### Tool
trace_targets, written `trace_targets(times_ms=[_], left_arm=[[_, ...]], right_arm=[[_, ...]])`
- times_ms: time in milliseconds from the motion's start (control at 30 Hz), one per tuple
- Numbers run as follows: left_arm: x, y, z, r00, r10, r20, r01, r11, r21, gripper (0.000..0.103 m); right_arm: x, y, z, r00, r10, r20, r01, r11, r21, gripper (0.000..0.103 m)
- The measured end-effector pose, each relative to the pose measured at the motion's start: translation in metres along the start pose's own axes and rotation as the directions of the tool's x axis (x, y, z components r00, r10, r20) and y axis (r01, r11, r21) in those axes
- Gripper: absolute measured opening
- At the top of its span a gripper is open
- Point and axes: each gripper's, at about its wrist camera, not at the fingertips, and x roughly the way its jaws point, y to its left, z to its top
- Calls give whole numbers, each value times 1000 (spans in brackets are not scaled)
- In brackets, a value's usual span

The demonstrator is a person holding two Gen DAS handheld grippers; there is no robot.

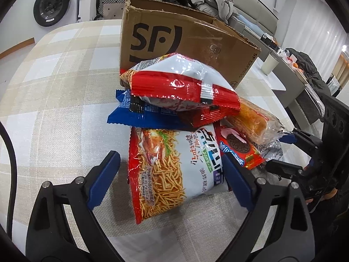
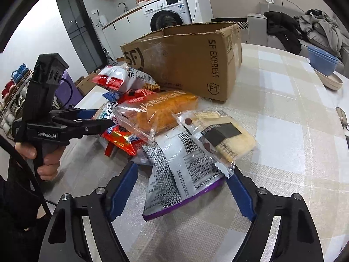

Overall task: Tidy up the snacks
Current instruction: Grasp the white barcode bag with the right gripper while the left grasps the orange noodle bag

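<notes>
Checked cloth (image 1: 65, 100) covers the table, and a washer (image 1: 52, 5) is seen at 10 o'clock in the left wrist view. A box (image 1: 185, 41) marked SF is set at 12 o'clock, open-topped, with the snack pile directly before it.

In the left wrist view, the left gripper (image 1: 172, 181) is spread wide, its blue pads flanking a noodle bag (image 1: 172, 166) that lies flat on the cloth; whether the pads touch it cannot be told. A second noodle bag (image 1: 181, 80) is stacked on top of the pile at 12 o'clock, over a blue pack (image 1: 139, 115). A cake roll (image 1: 253, 120) in clear wrap is seen at 2 o'clock, above a cookie pack (image 1: 240, 146).

In the right wrist view, the right gripper (image 2: 183, 192) is likewise held wide around a grey pouch (image 2: 178, 174) (purple-edged, barcode side up), not visibly clamped. A pale pastry (image 2: 224, 131) overlaps the pouch at 1 o'clock. Blue bowls (image 2: 322, 60) are stacked at 2 o'clock, well apart from the pile.
</notes>
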Motion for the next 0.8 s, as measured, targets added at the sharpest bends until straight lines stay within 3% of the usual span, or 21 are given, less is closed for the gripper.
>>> trace_targets(times_ms=[233,367,567,800], left_arm=[[-4,-1,-4,1000,5,-2,-5,1000,6,93],[-5,-3,-5,1000,11,-5,-11,1000,17,93],[-7,-7,-2,1000,15,-12,-15,999,30,93],[-6,-8,0,1000,8,-18,-7,999,32,93]], right_arm=[[6,-6,5,1000,-25,5,25,999,38,86],[6,-10,10,999,-27,18,26,999,39,92],[18,-17,15,999,37,-1,-37,997,62,97],[18,6,7,996,72,-49,-75,995,-65,97]])
